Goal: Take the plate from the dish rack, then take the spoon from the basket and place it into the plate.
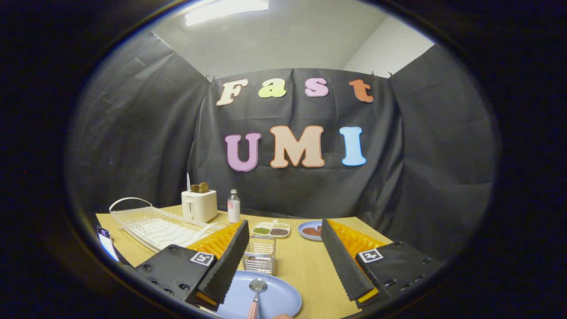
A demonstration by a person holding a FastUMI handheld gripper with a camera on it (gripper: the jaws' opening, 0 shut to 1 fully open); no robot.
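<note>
Nearest in, the spoon [255, 293] lies in the blue plate [277, 301], handle pointing back toward the camera, just below the gripper [283, 283] whose fingers stand wide apart, empty, wire basket [260, 254] beyond.

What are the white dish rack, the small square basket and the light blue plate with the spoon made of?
White dish rack: thin wire, seemingly coated metal. Small square basket: shiny metal wire mesh, see-through. Light blue plate: smooth, matte, probably plastic or glazed ceramic. Spoon: glossy metal bowl, pinkish handle, perhaps plastic. Gripper open above the plate.
</note>
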